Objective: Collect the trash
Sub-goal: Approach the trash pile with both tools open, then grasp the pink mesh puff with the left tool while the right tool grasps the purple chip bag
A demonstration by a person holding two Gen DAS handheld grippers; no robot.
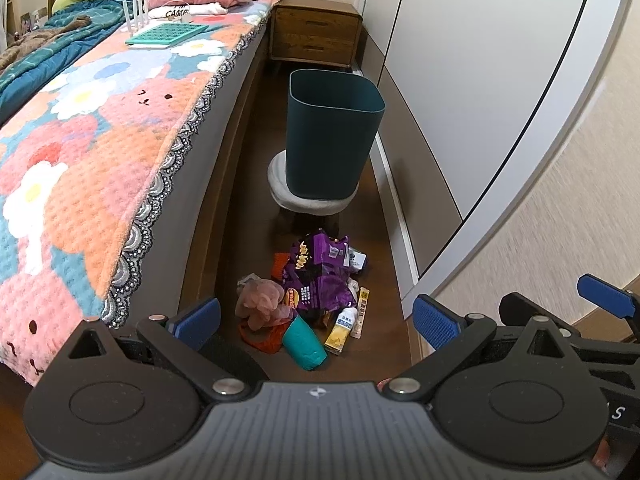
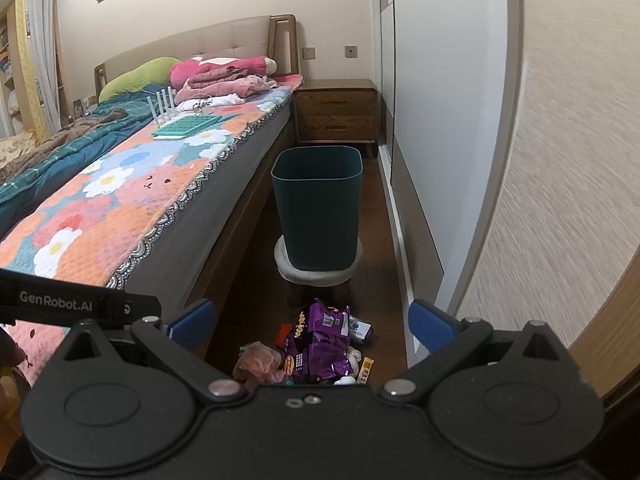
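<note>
A heap of trash lies on the brown floor between bed and wardrobe: a purple snack bag [image 1: 318,278] [image 2: 322,344], a pink mesh puff [image 1: 260,300] [image 2: 260,364], a teal cup [image 1: 304,342] on its side, a yellow sachet [image 1: 338,338], a small white bottle [image 1: 350,318] and orange wrappers. Beyond it a dark teal bin [image 1: 332,140] [image 2: 318,208] stands upright on a low grey stool [image 1: 308,200] [image 2: 320,272]. My left gripper [image 1: 316,320] hangs open above the heap, holding nothing. My right gripper [image 2: 312,326] is open too, empty, a little higher and further back.
The bed [image 1: 100,152] [image 2: 120,200] with a flowered blanket runs along the left; a teal grid tray [image 1: 166,34] and folded clothes lie on it. White wardrobe doors [image 1: 460,80] [image 2: 440,120] close the right side. A wooden nightstand [image 1: 316,32] [image 2: 336,112] stands behind the bin.
</note>
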